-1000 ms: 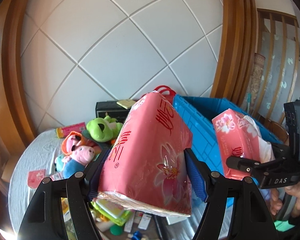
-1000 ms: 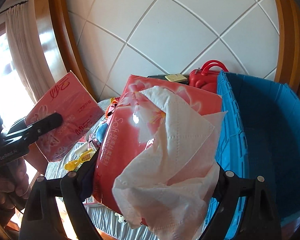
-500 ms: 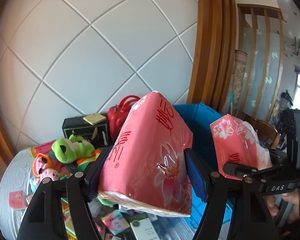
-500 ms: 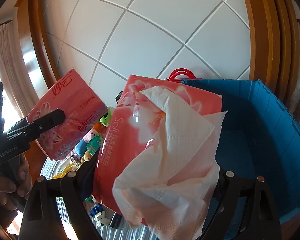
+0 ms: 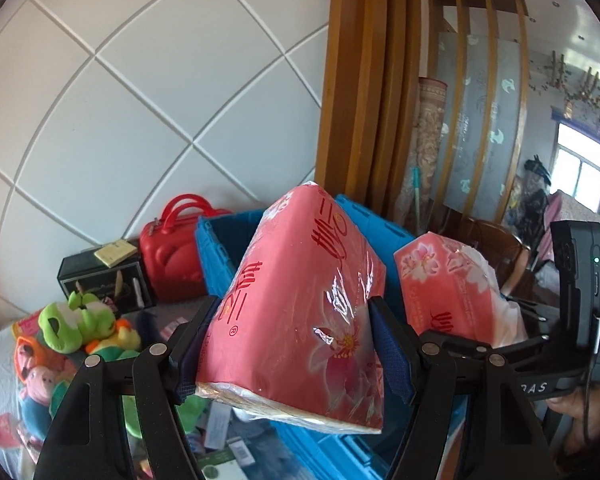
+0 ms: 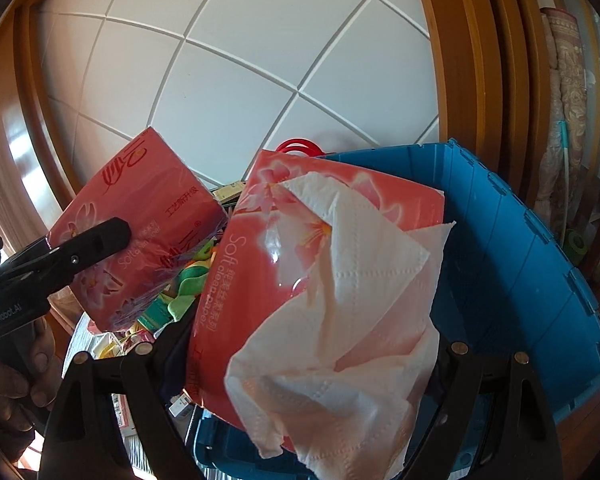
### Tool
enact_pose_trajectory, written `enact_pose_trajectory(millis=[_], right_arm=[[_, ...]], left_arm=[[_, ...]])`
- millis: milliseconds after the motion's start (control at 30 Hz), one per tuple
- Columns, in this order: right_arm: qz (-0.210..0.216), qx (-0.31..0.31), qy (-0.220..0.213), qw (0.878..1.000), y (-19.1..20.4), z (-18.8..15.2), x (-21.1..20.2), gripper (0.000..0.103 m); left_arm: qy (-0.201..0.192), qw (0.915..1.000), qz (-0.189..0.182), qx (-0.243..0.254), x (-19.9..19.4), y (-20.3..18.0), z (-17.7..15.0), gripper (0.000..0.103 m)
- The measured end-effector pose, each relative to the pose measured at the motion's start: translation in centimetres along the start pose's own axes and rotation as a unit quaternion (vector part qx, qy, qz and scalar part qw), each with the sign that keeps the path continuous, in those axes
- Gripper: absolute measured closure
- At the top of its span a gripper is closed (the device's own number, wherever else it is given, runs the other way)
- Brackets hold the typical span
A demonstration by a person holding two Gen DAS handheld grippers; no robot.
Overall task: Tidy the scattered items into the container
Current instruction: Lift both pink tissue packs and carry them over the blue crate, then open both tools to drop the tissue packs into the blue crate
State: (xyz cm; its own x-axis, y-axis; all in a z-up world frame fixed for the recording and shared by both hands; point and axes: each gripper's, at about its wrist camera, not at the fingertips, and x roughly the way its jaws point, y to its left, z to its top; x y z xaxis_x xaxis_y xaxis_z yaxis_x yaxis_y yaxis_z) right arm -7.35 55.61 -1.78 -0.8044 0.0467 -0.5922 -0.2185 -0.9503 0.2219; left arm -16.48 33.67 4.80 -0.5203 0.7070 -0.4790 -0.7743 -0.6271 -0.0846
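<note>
My left gripper (image 5: 292, 344) is shut on a sealed pink tissue pack (image 5: 300, 304), held in the air over the near left corner of the blue crate (image 5: 216, 248). My right gripper (image 6: 312, 340) is shut on an opened pink tissue pack (image 6: 300, 248) with white tissue (image 6: 352, 320) spilling out, held above the blue crate (image 6: 520, 260). In the left wrist view the opened tissue pack (image 5: 432, 292) shows at the right; in the right wrist view the sealed tissue pack (image 6: 140, 224) shows at the left.
A red toy suitcase (image 5: 172, 256) and a black box (image 5: 100, 280) stand behind the crate by the white panelled wall. Plush toys (image 5: 72, 320) and several small packets (image 5: 220, 440) lie on the table at the left. A person's hand (image 6: 16, 376) grips the left handle.
Both grippers have swung to the right with their tissue packs, from over the cluttered table to over the blue crate. Their grip has not changed.
</note>
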Motion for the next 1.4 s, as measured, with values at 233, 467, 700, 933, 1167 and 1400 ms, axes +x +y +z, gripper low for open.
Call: enact_pose_trajectory(millis=[233, 467, 700, 933, 1167, 1400], right_arm=[[-0.04, 0.02, 0.01, 0.999, -4.2, 0.3, -0.4, 0.015], [-0.064, 0.035, 0.016, 0.997, -6.5, 0.1, -0.2, 0.015], [-0.091, 0.045, 0.026, 0.995, -8.4, 0.0, 0.8, 0.015], [-0.115, 0.05, 0.034, 0.992, -9.7, 0.4, 1.7, 0.015], [-0.138, 0.054, 0.033, 0.988, -11.1, 0.9, 2.6, 0.013], [-0.172, 0.054, 0.024, 0.983, -11.7, 1.2, 3.3, 0.0]], left_arm=[[0.006, 0.999, -0.039, 0.024, 3.9, -4.0, 1.3, 0.031], [0.026, 0.9973, -0.061, 0.033, 6.9, -5.8, 1.8, 0.031], [0.041, 0.9953, -0.077, 0.041, 9.7, -7.2, 2.5, 0.031], [0.054, 0.9936, -0.09, 0.043, 12.4, -7.8, 3.0, 0.031], [0.055, 0.9921, -0.106, 0.041, 14.2, -8.3, 3.7, 0.03], [0.059, 0.993, -0.099, 0.027, 15.4, -8.1, 4.3, 0.001]])
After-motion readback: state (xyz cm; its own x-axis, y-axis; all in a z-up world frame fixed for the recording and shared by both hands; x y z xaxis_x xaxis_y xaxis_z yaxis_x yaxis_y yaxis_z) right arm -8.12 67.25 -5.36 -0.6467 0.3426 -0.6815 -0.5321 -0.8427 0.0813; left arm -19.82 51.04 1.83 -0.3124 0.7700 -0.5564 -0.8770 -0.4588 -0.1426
